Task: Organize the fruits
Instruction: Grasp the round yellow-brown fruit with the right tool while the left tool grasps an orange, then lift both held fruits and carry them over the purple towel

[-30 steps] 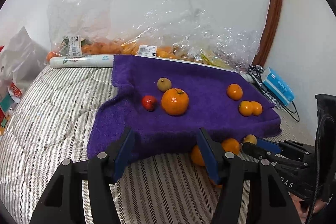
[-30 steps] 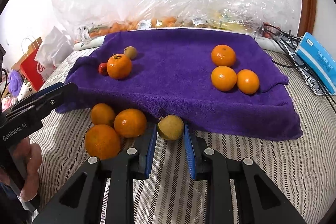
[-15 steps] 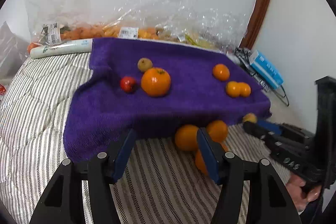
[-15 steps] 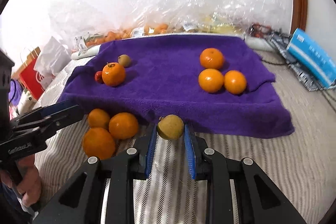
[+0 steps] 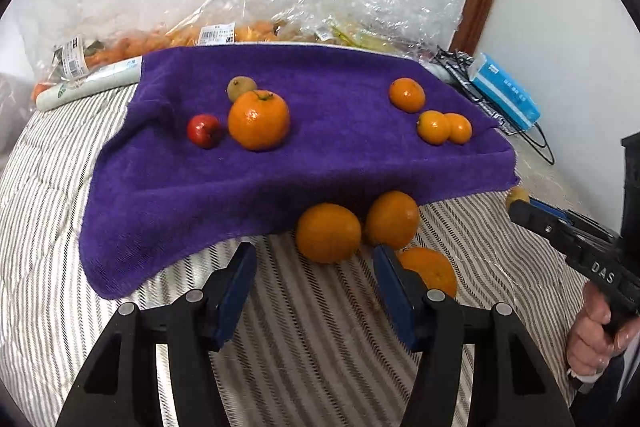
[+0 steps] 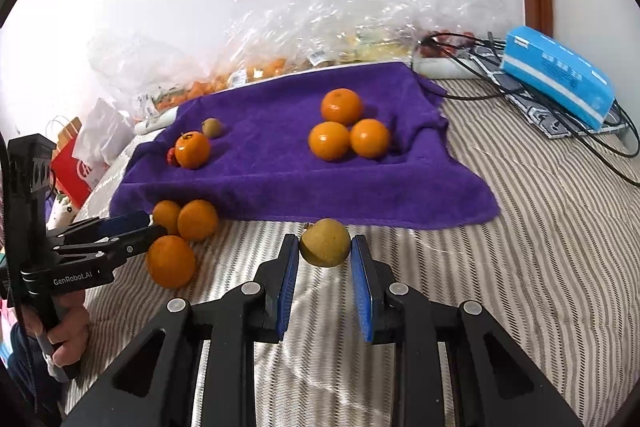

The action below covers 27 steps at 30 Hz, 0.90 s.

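**Round fruit on a plush towel, one brown-yellow fruit clamped**

The bed (image 6: 540,247) is covered in a quilted cover with fine grey and cream herringbone stripes. Across it lies a thick purple terry towel (image 5: 320,163), its near edge drooping in soft folds. Behind the towel, against the white wall, sit crinkled clear plastic bags (image 5: 320,7) with labels and more orange fruit inside. A glossy blue box (image 6: 560,75) rests on tangled black cables at the right edge of the bed.

On the towel, a large smooth orange with a stem (image 5: 259,119) sits between a small shiny red fruit (image 5: 204,130) and a dull olive-brown round fruit (image 5: 241,87). Well apart to the right, three small mandarins (image 6: 346,131) cluster, touching. Off the towel, on the striped cover just at its near edge, three more oranges (image 5: 360,231) lie bunched together.

The left tongs (image 5: 316,279), black arms with flat blue pads, stand about half open and hold nothing; they hover just before those three oranges, the right pad overlapping the nearest one in view.

The right tongs (image 6: 325,267) are clamped on a matte, brown-yellow, roundish fruit (image 6: 325,242), which is held above the cover, just in front of the towel's edge.
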### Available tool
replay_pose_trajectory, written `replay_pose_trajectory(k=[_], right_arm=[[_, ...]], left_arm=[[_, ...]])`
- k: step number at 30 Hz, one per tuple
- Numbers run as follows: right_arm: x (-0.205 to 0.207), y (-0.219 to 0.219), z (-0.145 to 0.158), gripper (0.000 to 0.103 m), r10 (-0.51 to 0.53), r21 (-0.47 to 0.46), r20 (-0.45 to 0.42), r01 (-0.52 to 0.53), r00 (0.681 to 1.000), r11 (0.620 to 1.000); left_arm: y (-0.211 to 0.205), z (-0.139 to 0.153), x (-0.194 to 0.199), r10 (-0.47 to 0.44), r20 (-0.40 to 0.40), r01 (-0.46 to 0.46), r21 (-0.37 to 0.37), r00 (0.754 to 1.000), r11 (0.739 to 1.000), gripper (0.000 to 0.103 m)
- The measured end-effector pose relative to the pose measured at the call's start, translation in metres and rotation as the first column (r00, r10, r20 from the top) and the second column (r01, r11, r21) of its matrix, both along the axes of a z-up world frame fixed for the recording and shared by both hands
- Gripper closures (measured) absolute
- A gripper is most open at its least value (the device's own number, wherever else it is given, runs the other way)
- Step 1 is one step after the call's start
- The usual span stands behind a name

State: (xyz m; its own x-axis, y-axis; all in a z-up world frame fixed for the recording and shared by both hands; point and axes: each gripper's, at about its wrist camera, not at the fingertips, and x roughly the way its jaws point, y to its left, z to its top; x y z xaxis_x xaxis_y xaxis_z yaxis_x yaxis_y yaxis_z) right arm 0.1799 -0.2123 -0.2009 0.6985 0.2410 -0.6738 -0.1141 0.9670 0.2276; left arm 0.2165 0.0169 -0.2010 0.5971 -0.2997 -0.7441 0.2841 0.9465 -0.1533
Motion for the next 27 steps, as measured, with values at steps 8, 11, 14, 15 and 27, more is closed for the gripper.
replay_pose_trajectory(k=[8,11,14,15,27], right_arm=[[-0.004,0.008,0.001,0.076,0.035,-0.041,0.003,-0.035,0.999,0.999],[-0.005,0.011,0.001,0.076,0.050,-0.052,0.006,-0.050,0.999,0.997],[-0.006,0.015,0.001,0.076,0.070,-0.062,0.011,-0.069,0.997,0.996],[-0.006,0.016,0.001,0.076,0.075,-0.067,0.010,-0.075,0.997,0.995],[-0.004,0.027,-0.001,0.076,0.116,-0.103,-0.016,-0.117,0.993,0.988]], left_arm=[[-0.018,-0.003,0.008,0.071,0.003,-0.071,0.081,0.997,0.994,0.059],[-0.021,-0.003,0.008,0.083,0.010,-0.083,0.106,0.997,0.991,0.071],[-0.017,-0.003,0.008,0.085,0.006,-0.085,0.085,0.996,0.993,0.071],[-0.016,-0.003,0.008,0.090,0.004,-0.090,0.075,0.996,0.993,0.071],[-0.020,-0.004,0.010,0.099,0.001,-0.099,0.073,0.995,0.992,0.068]])
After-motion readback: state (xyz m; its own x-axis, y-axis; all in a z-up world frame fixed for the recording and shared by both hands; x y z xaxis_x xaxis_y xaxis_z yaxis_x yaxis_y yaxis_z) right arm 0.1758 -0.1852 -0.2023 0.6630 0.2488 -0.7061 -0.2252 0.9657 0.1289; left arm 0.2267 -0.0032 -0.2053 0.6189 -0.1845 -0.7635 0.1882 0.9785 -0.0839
